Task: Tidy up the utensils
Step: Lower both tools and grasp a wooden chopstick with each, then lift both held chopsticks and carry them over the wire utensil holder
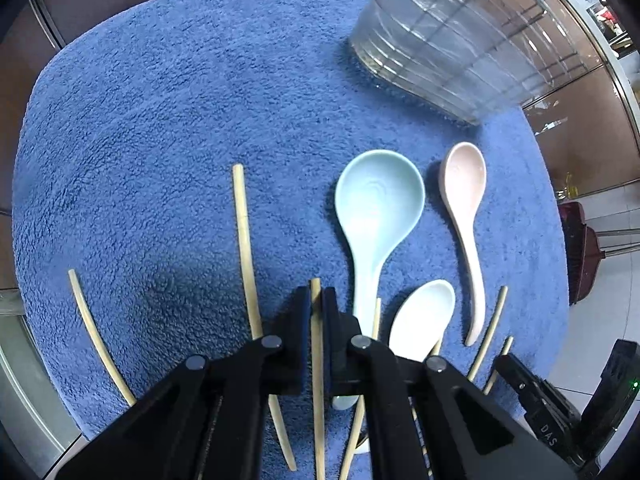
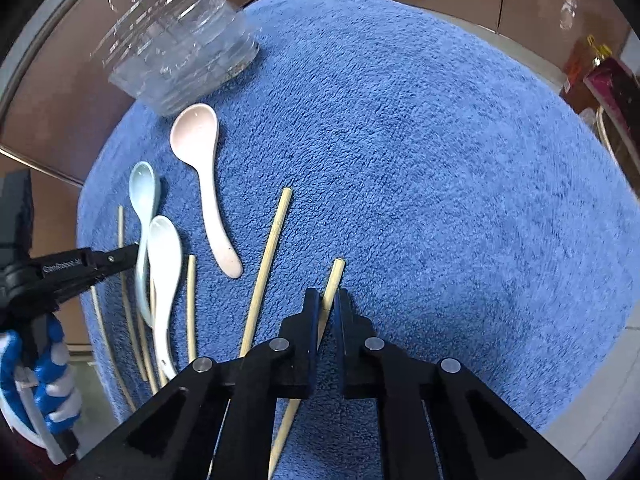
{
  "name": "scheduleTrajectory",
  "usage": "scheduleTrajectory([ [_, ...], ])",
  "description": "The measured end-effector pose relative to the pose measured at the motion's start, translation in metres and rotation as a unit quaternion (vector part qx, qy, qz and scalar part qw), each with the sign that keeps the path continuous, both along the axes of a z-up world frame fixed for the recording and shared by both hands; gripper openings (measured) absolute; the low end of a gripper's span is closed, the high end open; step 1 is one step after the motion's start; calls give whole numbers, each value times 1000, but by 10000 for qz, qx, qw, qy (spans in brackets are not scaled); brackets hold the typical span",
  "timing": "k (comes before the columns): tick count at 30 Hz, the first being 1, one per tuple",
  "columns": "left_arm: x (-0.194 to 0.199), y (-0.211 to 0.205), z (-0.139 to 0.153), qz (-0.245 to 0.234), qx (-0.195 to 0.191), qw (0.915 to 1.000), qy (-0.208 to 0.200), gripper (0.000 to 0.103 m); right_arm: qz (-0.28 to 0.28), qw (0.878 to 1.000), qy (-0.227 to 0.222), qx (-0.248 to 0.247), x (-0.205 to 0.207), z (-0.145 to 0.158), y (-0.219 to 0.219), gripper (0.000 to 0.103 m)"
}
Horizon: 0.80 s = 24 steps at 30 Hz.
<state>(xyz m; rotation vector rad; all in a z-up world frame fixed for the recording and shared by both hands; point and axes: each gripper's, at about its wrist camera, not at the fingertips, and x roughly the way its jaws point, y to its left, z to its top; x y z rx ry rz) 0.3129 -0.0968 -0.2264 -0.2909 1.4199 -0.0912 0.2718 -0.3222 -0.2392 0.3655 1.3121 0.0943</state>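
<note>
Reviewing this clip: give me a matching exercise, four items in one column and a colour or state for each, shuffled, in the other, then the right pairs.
Things:
1. largest spoon
2. spoon nearest the clear container
3. clear container
4. chopstick in the left gripper

Colours or states:
A. pale pink
B. see-through, standing at the towel's edge
C. pinched between black fingers
D. light blue-green

Pairs: 1-D, 2-A, 3-B, 4-C

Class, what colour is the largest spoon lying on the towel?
The largest spoon is pale blue-green, seen best in the left wrist view.
</note>
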Motion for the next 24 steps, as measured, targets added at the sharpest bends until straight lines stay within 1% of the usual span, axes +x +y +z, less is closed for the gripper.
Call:
scheduleTrajectory([
  [2, -5, 5, 5, -6, -126, 9998, -133, 5, -17, 9998, -93, 146, -5, 3, -3, 7],
  [5, -17, 13, 19, -57, -156, 9992, -375, 5, 27, 9990, -344, 299, -16, 16, -4, 7],
  [8, -30, 18, 34, -137, -198, 9978, -625, 5, 83, 9967, -684, 422, -28, 35, -4, 6],
  [11, -53, 24, 53, -200, -211, 9944, -1011, 5, 118, 9930, -1060, 509, -45, 55, -7, 6],
  [12, -58, 27, 57, -196, -223, 9935, -1099, 5, 137, 9913, -1194, 532, -56, 61, -4, 6],
  [18, -103, 48, 91, -102, -453, 9825, -1804, 5, 257, 9802, -1917, 433, -104, 95, 6, 6],
  [21, -125, 55, 110, -74, -458, 9752, -2163, 5, 354, 9737, -2225, 339, -130, 112, 9, 5],
  [24, -145, 61, 125, -80, -371, 9679, -2484, 5, 457, 9670, -2497, 242, -149, 123, 14, 5],
])
